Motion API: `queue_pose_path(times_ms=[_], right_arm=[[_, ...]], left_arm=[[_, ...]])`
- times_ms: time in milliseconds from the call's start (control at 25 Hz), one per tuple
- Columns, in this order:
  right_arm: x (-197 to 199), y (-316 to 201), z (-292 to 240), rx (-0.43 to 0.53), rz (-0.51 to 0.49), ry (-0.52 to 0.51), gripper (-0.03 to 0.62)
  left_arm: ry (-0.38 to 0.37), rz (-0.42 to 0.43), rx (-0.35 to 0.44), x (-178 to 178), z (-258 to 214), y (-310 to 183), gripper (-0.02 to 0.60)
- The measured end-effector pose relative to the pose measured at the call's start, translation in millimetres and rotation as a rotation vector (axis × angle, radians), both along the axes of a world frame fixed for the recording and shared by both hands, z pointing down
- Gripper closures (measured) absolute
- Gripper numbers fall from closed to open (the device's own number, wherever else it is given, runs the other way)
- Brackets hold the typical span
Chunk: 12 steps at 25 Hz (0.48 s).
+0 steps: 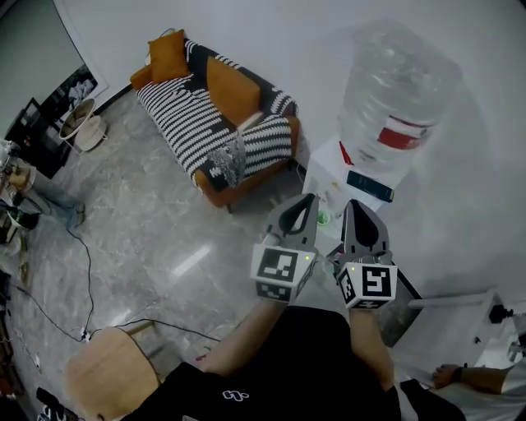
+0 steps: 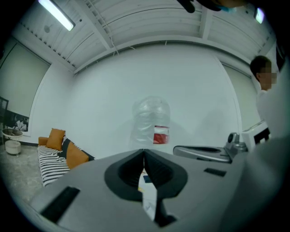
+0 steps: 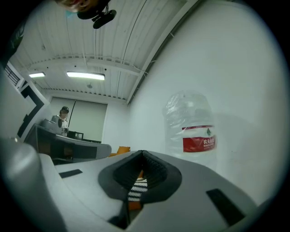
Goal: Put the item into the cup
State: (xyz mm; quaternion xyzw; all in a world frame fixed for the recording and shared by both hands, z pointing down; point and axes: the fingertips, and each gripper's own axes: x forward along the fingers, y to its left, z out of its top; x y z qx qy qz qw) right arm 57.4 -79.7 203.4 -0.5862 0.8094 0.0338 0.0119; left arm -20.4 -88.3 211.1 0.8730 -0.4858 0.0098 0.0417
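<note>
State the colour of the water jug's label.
The label is red, clearest in the right gripper view.

Black-and-white striped sofa (image 1: pixel 177 115), orange cushions (image 1: pixel 226 86), red-labelled clear water bottle (image 1: pixel 394 90)

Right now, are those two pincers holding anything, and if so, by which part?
Nothing is held. The left gripper and the right gripper each have their jaws closed together, empty, facing the big water bottle.

Bright, even indoor light came from ceiling tube lights (image 2: pixel 56 13). The pale floor (image 1: pixel 191 261) carried a soft streak of glare. Both gripper views bent strongly into dark, rounded corners. Close to the lens, the left hand-held gripper (image 2: pixel 144 154) looked soft. Shadows were faint.
</note>
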Motion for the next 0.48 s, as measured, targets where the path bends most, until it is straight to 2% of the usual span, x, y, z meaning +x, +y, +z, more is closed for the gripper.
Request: queue_pose_path(times_ms=[480], right_arm=[[-7.4, 4.9, 2.4, -0.006, -0.018, 0.033, 0.583]], left_arm=[[0.066, 0.011, -0.010, -3.4, -1.3, 4.1, 0.568]])
